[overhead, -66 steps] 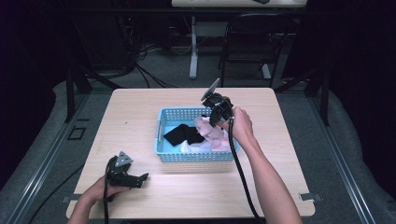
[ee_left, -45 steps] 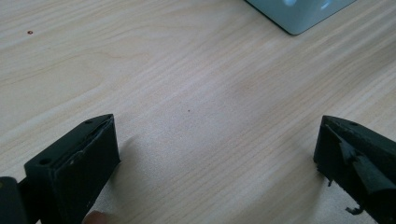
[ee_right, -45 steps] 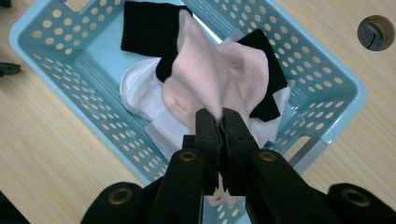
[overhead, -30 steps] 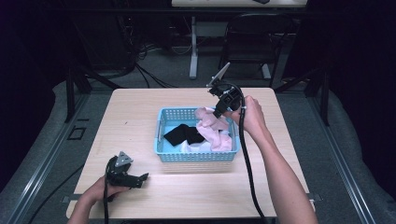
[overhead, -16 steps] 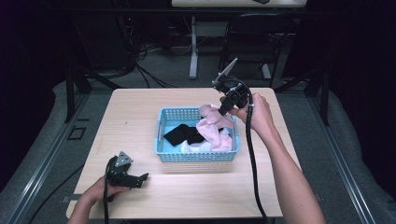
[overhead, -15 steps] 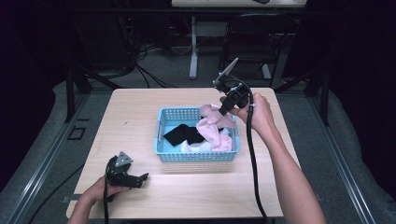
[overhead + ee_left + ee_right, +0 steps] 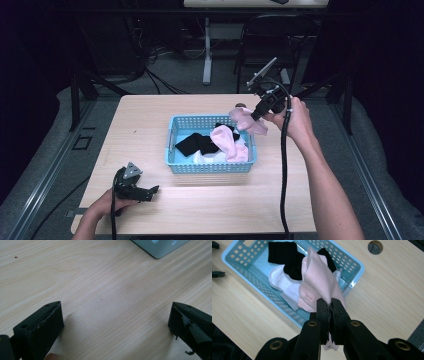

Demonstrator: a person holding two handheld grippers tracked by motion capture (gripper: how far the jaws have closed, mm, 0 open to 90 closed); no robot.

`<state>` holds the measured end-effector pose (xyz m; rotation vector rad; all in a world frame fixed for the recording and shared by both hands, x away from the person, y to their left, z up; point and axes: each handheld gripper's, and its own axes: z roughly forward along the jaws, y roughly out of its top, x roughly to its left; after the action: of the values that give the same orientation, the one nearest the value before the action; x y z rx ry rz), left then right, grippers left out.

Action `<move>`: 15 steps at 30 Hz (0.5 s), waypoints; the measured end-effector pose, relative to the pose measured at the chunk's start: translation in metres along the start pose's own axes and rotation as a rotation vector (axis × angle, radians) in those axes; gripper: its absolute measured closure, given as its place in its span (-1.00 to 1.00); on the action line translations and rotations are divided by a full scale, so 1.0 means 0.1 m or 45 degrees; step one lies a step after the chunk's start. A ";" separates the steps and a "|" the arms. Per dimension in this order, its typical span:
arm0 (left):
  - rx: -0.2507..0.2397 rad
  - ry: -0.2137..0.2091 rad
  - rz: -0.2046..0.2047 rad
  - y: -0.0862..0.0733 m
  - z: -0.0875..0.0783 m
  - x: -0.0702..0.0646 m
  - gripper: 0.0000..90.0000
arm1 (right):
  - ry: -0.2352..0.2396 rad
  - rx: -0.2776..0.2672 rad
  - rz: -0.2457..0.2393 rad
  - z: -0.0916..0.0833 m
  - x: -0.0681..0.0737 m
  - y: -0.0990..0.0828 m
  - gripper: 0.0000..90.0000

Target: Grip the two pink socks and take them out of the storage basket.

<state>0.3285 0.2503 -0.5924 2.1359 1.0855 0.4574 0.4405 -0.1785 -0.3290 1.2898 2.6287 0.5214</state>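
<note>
Dark floor and black cabling surrounded a pale wooden table [image 7: 150,125], on which a light blue perforated plastic basket [image 7: 172,150] sat near the middle, holding black socks [image 7: 197,143] and white socks [image 7: 279,281]. Compared with a second earlier, the right gripper [image 7: 250,120] had risen and moved toward the basket's right rim, so that the pale pink ribbed sock [image 7: 247,120] had largely cleared the pile; the lift-out appeared well advanced, with placement on the table probably remaining. Its jaws were clamped fully together on a fold of that sock, as the right gripper view [image 7: 329,305] showed. The sock hung draped over the basket's right edge, its lower end trailing on a second pink sock [image 7: 227,145] inside. The left gripper [image 7: 150,191] rested on the near left of the table, jaws wide apart and empty.
</note>
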 end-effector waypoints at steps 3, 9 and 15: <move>0.002 0.001 0.001 0.00 0.00 0.00 -1.00 | -0.012 0.006 0.022 -0.05 -0.08 -0.06 0.92; 0.000 0.000 0.000 0.00 0.00 0.00 -1.00 | -0.046 0.022 0.051 -0.11 -0.21 -0.18 0.92; -0.001 0.000 -0.001 0.00 0.00 0.00 -1.00 | -0.067 0.018 0.090 -0.15 -0.33 -0.31 0.92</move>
<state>0.3286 0.2502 -0.5925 2.1349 1.0858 0.4573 0.4335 -0.2258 -0.3267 1.3851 2.5569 0.4731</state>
